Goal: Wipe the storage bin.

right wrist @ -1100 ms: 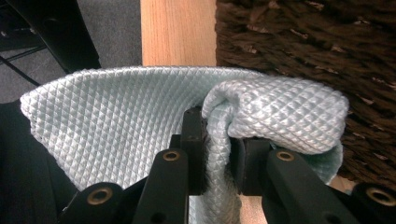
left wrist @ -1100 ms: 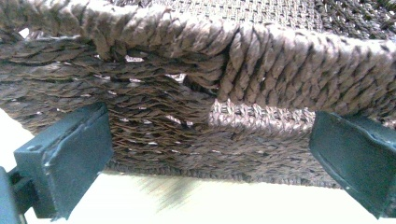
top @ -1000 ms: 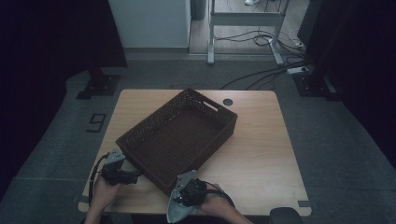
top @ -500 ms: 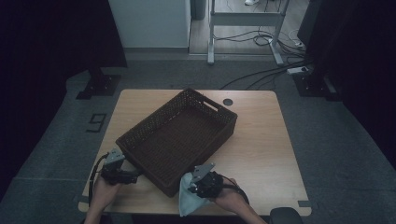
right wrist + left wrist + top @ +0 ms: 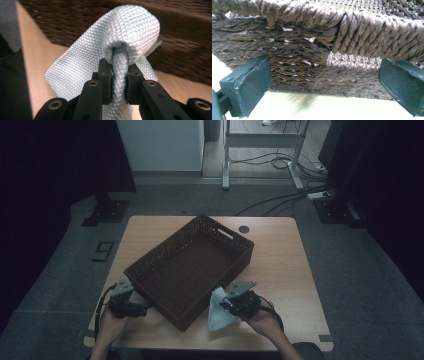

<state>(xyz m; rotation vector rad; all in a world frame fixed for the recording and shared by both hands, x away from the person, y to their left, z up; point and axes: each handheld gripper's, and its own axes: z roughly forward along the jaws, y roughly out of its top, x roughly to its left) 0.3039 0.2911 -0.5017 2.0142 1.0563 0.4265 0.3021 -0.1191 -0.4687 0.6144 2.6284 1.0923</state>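
High view: the right gripper (image 5: 226, 303) held a pale blue cloth (image 5: 218, 312) just beside the near corner of the dark wicker basket (image 5: 192, 270), which sat askew on the wooden table (image 5: 285, 265); the left gripper (image 5: 142, 307) sat against the basket's left corner. Right gripper view: the jaws were clamped on a bunched fold of the cloth (image 5: 125, 47), its waffle weave puffing out above the pads and a flap hanging toward the tabletop, detail the high view did not resolve. Left gripper view: the jaws stood wide apart, pads clear of the basket wall (image 5: 324, 50), whose braided rim ran across the top. Surroundings: grey floor (image 5: 360, 285), a metal frame (image 5: 260, 150), trailing cables (image 5: 280, 165) and a white cabinet (image 5: 160, 145) beyond the table.
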